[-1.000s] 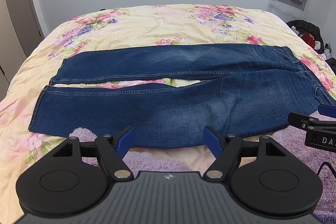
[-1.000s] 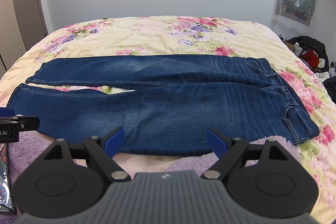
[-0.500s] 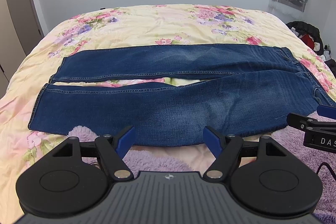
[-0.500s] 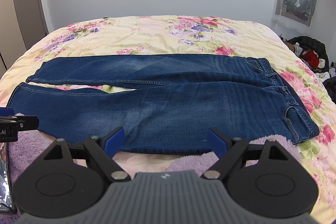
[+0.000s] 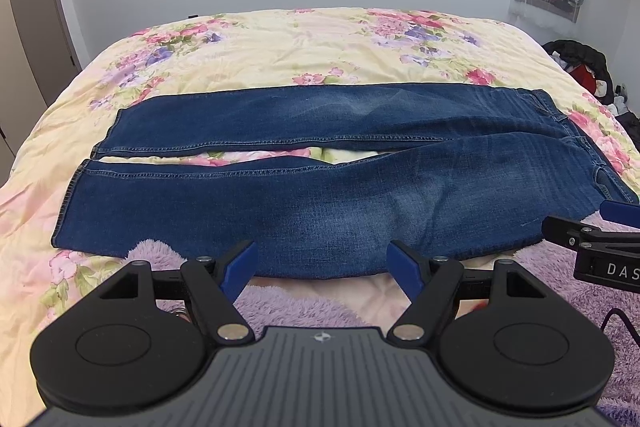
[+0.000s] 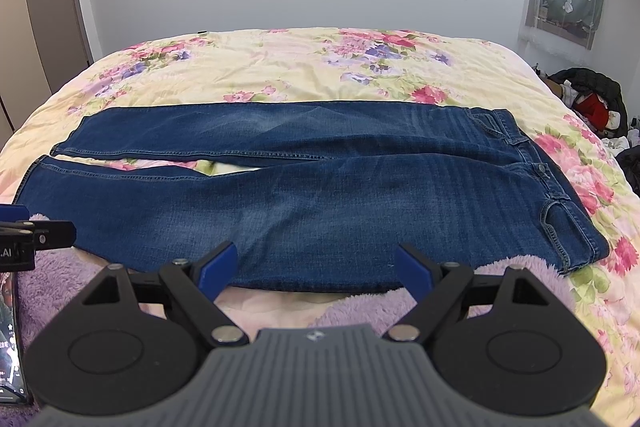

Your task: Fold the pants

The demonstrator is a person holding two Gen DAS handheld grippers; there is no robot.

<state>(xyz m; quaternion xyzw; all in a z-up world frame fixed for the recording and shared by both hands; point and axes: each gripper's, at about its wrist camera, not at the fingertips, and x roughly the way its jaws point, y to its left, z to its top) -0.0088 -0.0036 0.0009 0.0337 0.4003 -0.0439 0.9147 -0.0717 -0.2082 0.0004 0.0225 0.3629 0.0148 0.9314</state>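
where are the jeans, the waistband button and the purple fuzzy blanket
jeans point(image 5: 320, 219): left wrist view, middle of the near leg.
waistband button point(image 6: 542, 168): right wrist view, on the button at the waist, right end of the jeans.
purple fuzzy blanket point(image 6: 516, 267): right wrist view, fluffy edge below the waist.

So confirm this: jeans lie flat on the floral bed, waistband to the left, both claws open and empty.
Wrong on one point: the jeans have their waistband to the right, as the right wrist view shows. They lie flat on the floral bed, left claw and right claw open and empty.
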